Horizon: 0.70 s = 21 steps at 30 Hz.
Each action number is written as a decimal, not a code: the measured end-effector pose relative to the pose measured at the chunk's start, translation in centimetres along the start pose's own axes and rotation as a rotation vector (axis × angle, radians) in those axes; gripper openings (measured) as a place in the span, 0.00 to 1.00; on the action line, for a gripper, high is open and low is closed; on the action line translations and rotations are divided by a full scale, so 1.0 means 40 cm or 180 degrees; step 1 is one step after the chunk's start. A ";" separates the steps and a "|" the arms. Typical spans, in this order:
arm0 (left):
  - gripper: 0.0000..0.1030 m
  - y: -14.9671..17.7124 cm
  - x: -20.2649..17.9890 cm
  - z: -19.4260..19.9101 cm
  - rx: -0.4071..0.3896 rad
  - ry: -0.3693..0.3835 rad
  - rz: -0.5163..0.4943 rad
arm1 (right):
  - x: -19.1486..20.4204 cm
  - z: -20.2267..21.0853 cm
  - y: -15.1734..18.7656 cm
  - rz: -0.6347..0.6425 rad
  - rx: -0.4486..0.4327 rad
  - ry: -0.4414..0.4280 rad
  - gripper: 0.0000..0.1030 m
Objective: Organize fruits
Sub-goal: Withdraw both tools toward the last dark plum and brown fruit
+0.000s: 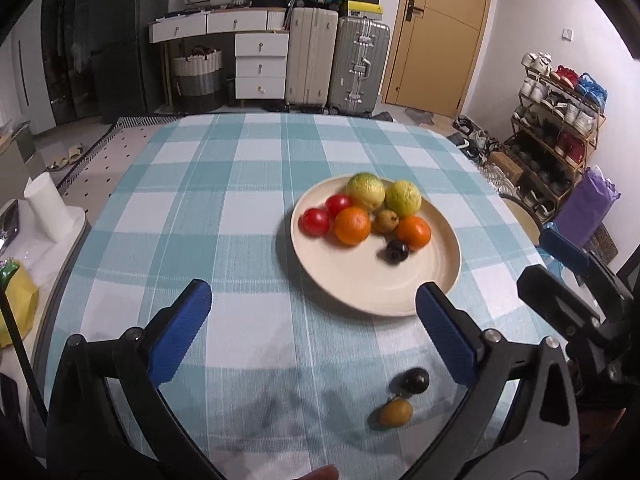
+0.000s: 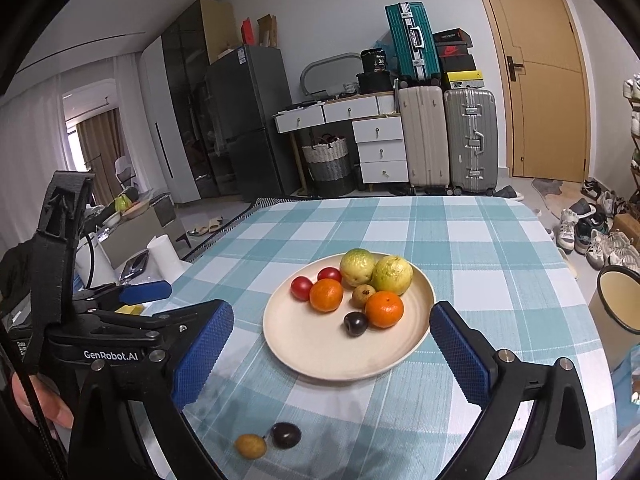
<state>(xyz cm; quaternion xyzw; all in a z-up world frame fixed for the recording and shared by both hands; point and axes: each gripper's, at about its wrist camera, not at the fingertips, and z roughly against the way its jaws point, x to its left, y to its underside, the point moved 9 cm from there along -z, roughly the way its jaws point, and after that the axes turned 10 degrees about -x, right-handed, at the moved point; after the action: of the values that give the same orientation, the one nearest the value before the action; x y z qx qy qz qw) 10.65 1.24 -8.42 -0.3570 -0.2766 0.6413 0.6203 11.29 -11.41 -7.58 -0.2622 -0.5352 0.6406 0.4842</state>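
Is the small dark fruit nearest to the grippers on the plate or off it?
Off. The dark fruit lies on the tablecloth, beside a small yellow fruit, clear of the plate.

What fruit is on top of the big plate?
The plate holds two tomatoes, two oranges, two green guavas, a small brownish fruit and a dark plum. Anything behind the guavas is hidden.

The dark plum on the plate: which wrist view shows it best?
The right wrist view. There the dark plum is sharp on the plate, just in front of an orange. In the left wrist view the same plum is motion-blurred, so its outline is smeared, though its place on the plate is readable.
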 end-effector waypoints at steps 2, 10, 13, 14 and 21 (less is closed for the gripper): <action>0.99 0.015 0.001 0.004 0.0025 0.0006 0.0016 | 0.005 0.007 0.009 0.0001 0.0036 -0.0011 0.98; 0.99 0.117 -0.012 0.005 0.0259 0.0173 0.0034 | 0.013 0.034 0.046 -0.0030 0.0148 -0.0048 0.98; 0.99 0.162 -0.024 -0.004 0.0380 0.0213 0.0021 | 0.012 0.040 0.063 -0.0030 0.0205 -0.0027 0.98; 0.99 0.176 -0.028 -0.006 0.0410 0.0232 0.0017 | 0.011 0.041 0.067 -0.0031 0.0220 -0.0017 0.98; 0.99 0.230 -0.051 -0.015 0.0579 0.0300 -0.0026 | -0.003 0.043 0.110 -0.0103 0.0433 0.0027 0.98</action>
<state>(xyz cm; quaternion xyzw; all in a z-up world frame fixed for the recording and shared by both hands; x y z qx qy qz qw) 5.56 -1.56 -15.88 -0.3278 -0.1893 0.6437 0.6651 8.37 -12.07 -11.24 -0.2228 -0.4926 0.6664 0.5135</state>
